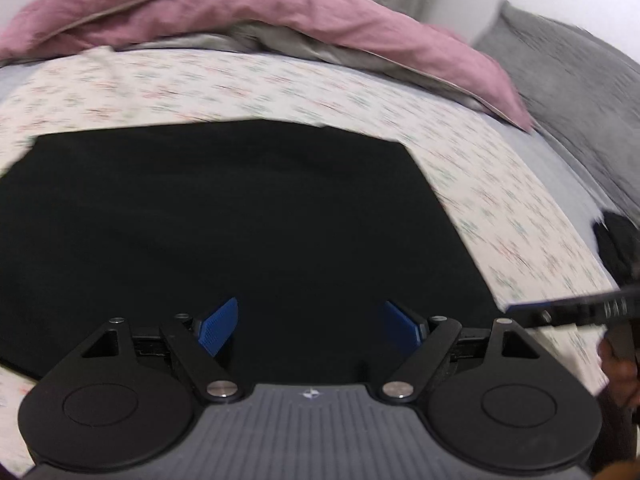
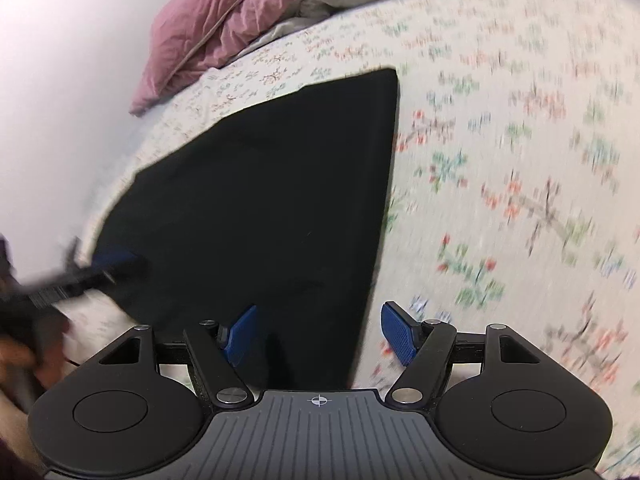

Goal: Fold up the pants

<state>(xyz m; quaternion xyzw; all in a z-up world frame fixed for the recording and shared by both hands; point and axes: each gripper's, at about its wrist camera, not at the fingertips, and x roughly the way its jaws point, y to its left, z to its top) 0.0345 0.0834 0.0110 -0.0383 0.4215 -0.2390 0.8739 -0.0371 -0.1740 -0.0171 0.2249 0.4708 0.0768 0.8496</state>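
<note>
Motion blur smears the floral bedsheet point(image 2: 520, 184). The black pants point(image 1: 224, 216) are cut off at 9 o'clock; fabric detail unreadable.

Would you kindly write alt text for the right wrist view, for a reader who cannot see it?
The right gripper hangs open over the near edge of black pants lying flat and folded on a floral bedspread. The left gripper shows blurred at the left, and a pink duvet is bunched at the far side.
</note>
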